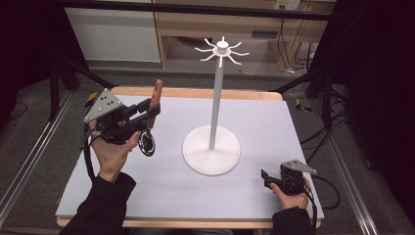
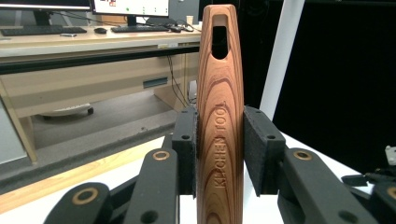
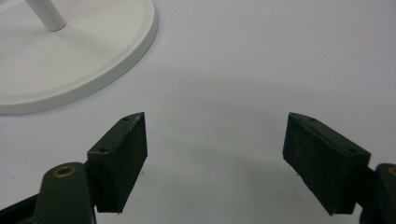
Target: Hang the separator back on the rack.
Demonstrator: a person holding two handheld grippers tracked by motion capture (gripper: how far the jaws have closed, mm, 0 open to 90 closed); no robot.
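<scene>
Clearly my left gripper [image 2: 219,154] clamps the tool [image 2: 219,116] mid-handle; its slot could miss a hook on the rack [image 1: 221,49] ahead. My right gripper [image 3: 215,158] stands apart, empty.

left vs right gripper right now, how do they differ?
The left gripper is shut on the wooden tool handle, pads against its sides; the right gripper is open with nothing between its jaws. In the high view the left gripper is held up over the table's far left, while the right gripper sits low at the near right by the white stand's base. Both are black two-jaw grippers, each hand-held.
</scene>
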